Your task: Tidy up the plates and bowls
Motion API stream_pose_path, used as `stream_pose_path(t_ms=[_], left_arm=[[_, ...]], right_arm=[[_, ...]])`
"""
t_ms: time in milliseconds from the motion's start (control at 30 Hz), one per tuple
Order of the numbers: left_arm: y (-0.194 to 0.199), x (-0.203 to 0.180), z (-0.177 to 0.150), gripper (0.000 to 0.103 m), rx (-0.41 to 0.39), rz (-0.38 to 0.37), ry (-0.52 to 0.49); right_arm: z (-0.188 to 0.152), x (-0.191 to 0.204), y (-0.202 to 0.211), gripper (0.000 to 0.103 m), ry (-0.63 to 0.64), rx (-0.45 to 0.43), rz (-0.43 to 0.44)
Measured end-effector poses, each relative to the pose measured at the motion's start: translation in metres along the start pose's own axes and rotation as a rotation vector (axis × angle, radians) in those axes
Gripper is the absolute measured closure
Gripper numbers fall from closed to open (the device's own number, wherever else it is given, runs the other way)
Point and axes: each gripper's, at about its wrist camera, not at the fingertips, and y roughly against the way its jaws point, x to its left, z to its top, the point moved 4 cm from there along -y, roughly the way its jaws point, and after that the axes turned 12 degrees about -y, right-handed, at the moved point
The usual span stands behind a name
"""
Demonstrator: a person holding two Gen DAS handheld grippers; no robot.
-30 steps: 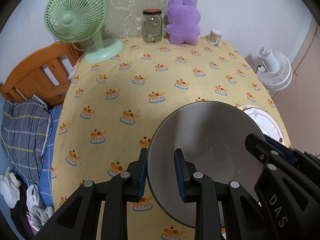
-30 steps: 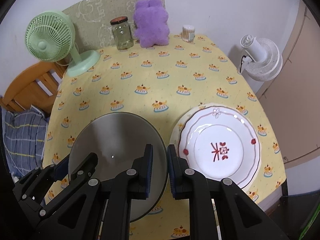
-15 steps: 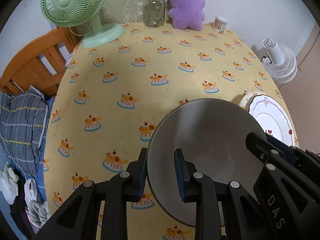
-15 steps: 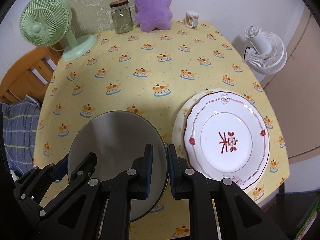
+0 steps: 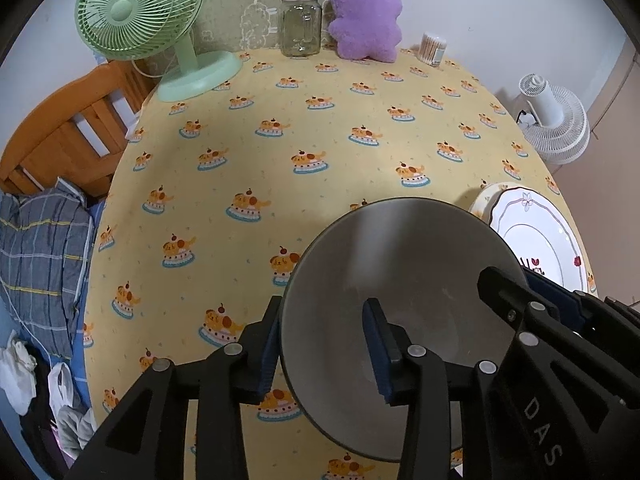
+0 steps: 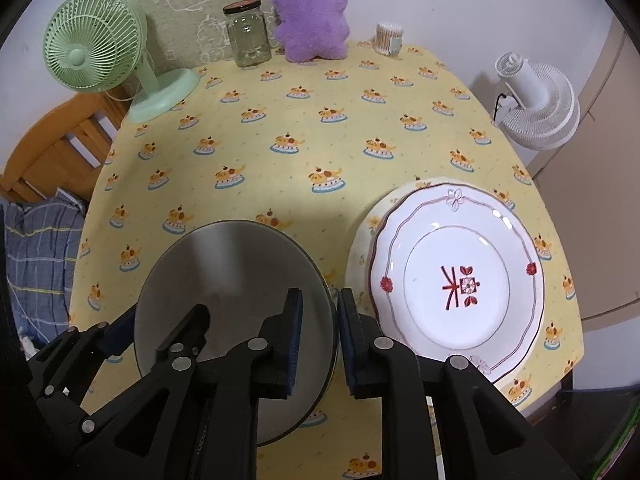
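Observation:
A grey bowl (image 5: 400, 280) is held above the yellow tablecloth by both grippers. My left gripper (image 5: 324, 346) is shut on its left rim, one finger inside and one outside. My right gripper (image 6: 319, 334) is shut on its right rim; the bowl also shows in the right wrist view (image 6: 228, 280). A white plate with a red motif (image 6: 460, 276) lies on a second, cream plate (image 6: 360, 240) on the table, just right of the bowl. In the left wrist view the white plate (image 5: 536, 236) shows at the right edge.
At the back of the table stand a green desk fan (image 5: 160, 28), a glass jar (image 5: 301, 22), a purple plush toy (image 5: 366, 12) and a cotton swab tub (image 5: 433, 48). A white floor fan (image 6: 532, 108) stands off the right edge. A wooden bed frame (image 5: 68, 128) is on the left.
Both grippers rose with the bowl and tilted; more of the table and the white plate came into view. The grip on the bowl is unchanged.

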Motion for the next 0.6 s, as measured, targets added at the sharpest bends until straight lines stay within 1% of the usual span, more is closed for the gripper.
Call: stream_pose_path(t_ms=[33,67,100,167,233,267,367,600], left_arm=[[0.001,-0.001,0.0,0.062,-0.002,0.005,-0.008],[0.003,-0.001,0.0,0.059,-0.004,0.006,-0.015],[0.004,-0.002,-0.001,0.051,-0.006,0.0,-0.021],[0.009,-0.003,-0.002,0.043,-0.017,-0.01,-0.027],[0.014,-0.003,-0.002,0.039,-0.034,-0.014,-0.023],[0.015,-0.003,-0.002,0.035,-0.039,-0.019,-0.023],[0.015,-0.005,-0.002,0.033,-0.035,-0.017,-0.026],[0.009,-0.004,-0.005,0.029,-0.013,0.014,0.007]], right_arm=[[-0.001,-0.001,0.0,0.077,0.0,0.004,0.007],[-0.001,-0.002,0.001,0.074,-0.003,0.006,0.014],[-0.001,-0.004,0.002,0.071,-0.006,0.002,0.015],[-0.002,-0.009,0.006,0.061,-0.017,-0.005,0.021],[-0.003,-0.014,0.011,0.057,-0.033,-0.015,0.033],[-0.002,-0.017,0.013,0.056,-0.043,-0.02,0.039],[-0.001,-0.024,0.018,0.049,-0.062,-0.021,0.062],[0.006,-0.032,0.015,0.048,-0.061,-0.003,0.118]])
